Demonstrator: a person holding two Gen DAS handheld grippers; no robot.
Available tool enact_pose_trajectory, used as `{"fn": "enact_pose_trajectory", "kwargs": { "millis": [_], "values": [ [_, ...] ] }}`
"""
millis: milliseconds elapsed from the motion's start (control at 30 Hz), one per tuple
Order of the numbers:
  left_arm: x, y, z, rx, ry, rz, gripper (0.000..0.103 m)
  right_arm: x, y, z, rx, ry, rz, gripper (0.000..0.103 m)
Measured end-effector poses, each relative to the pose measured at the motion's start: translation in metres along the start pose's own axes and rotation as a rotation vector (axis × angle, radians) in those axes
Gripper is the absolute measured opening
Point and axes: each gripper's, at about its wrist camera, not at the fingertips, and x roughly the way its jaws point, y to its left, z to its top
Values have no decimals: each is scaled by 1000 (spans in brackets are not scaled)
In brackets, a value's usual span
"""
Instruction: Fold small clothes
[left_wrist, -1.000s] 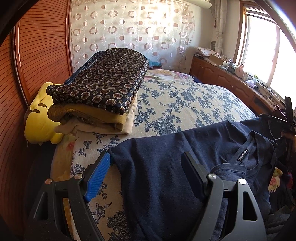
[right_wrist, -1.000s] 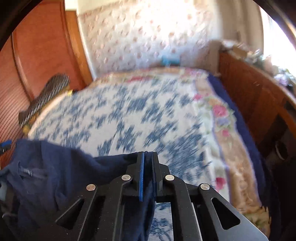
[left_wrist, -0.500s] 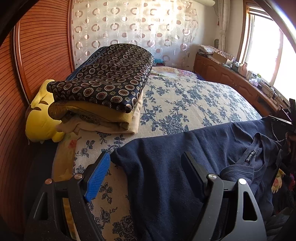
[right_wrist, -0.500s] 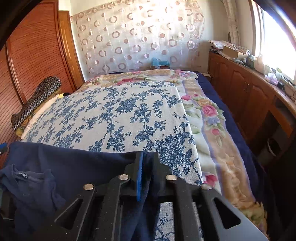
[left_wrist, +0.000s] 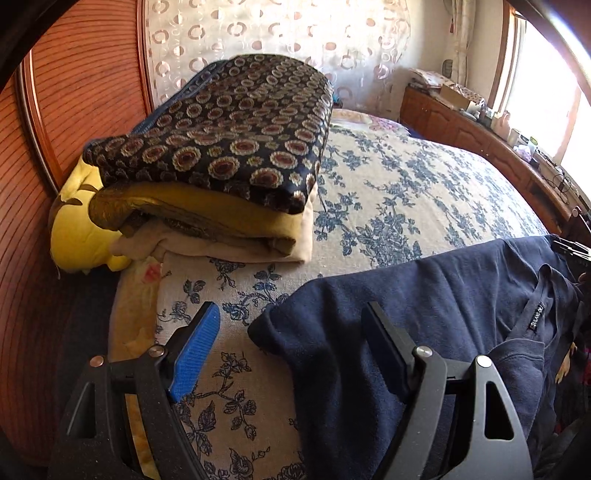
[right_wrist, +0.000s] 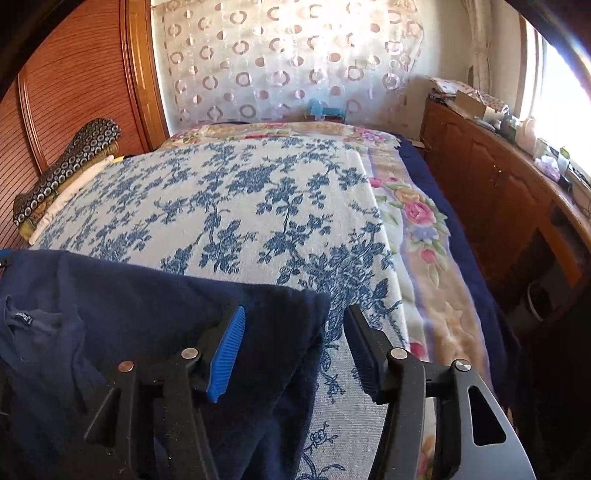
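A navy blue shirt (left_wrist: 424, 314) lies spread across the near part of the bed, its collar and label at the right in the left wrist view. My left gripper (left_wrist: 291, 347) is open, with the shirt's left corner lying between its fingers. In the right wrist view the shirt (right_wrist: 129, 314) lies at the lower left. My right gripper (right_wrist: 295, 350) is open, and the shirt's right corner lies between its fingers, loose on the bed.
The bed has a blue floral cover (right_wrist: 258, 206). A stack of folded blankets (left_wrist: 221, 162) and a yellow plush (left_wrist: 74, 229) sit at its left against the wooden headboard (left_wrist: 74, 92). A wooden cabinet (right_wrist: 498, 184) runs along the right under the window.
My right gripper was shut on the shirt's right corner and is now open, with the corner lying on the bed. My left gripper stayed open and moved slightly forward.
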Motion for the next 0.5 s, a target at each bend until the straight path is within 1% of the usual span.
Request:
{"fn": "enact_pose_trajectory", "kwargs": {
  "millis": [67, 100, 167, 267, 300, 433, 500],
  "values": [
    [3, 2, -1, -8, 10, -31, 79, 5, 1, 0, -10, 18, -6, 59],
    [5, 4, -2, -16, 13, -50, 75, 8, 1, 0, -15, 28, -18, 59],
    [7, 5, -3, -23, 18, -62, 71, 11, 1, 2, -14, 34, -9, 59],
    [9, 3, -5, -21, 20, -69, 58, 12, -2, 4, -4, 33, 7, 59],
    [9, 3, -5, -19, 15, -65, 56, 12, -2, 4, -5, 31, 9, 60],
    [9, 2, -8, -31, 8, -59, 55, 12, -2, 4, -9, 27, 11, 60],
    [9, -1, -9, -25, 6, -46, 55, 11, 0, 2, -15, 24, 27, 60]
  ]
}}
